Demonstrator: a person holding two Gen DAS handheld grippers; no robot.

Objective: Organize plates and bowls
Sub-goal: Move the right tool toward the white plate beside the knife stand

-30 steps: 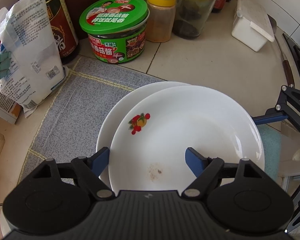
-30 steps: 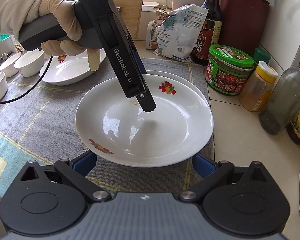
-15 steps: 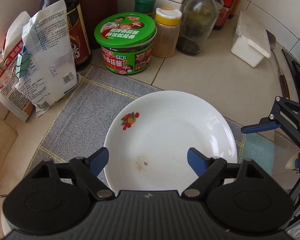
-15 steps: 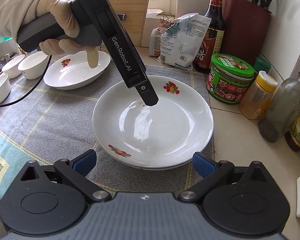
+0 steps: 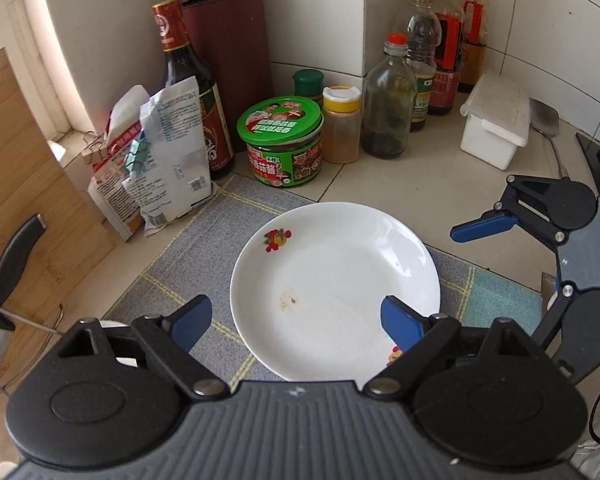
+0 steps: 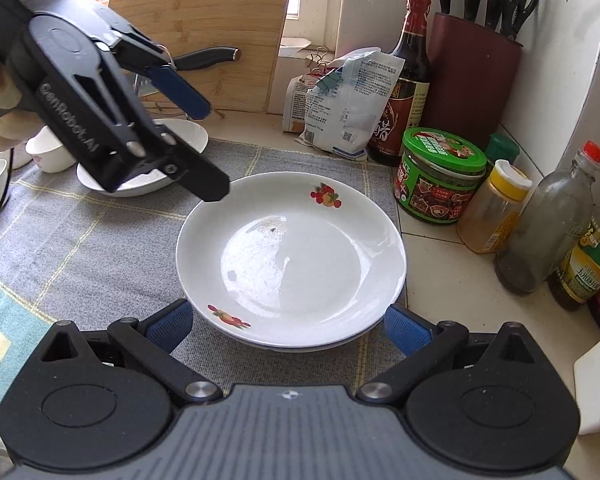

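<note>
Two white plates with fruit prints (image 6: pixel 292 256) lie stacked on the grey mat (image 6: pixel 100 248); the lower rim shows under the upper one. In the left wrist view the stack (image 5: pixel 336 292) lies below and ahead. My left gripper (image 5: pixel 296 320) hangs above the mat to the left of the stack. Its jaws are opening and hold nothing. From the right wrist camera the left gripper (image 6: pixel 206 152) is clear of the plate. My right gripper (image 6: pixel 288 326) is open and stands astride the stack's near rim without touching it. One of its blue fingers (image 5: pixel 482 227) shows at the right.
A white deep dish (image 6: pixel 180 136) and small white bowls (image 6: pixel 48 156) stand on the mat's far left. A green-lidded jar (image 6: pixel 440 176), a spice jar (image 6: pixel 496 208), bottles (image 6: pixel 548 220), bags (image 6: pixel 348 104), a knife block (image 6: pixel 472 88) and a cutting board (image 6: pixel 204 32) line the wall. A white box (image 5: pixel 496 120) sits at the right.
The upper plate, offset a second ago, now lies squarely on the lower one. My left gripper has risen and drawn back from the plate with its jaws wider. The right gripper has stayed put.
</note>
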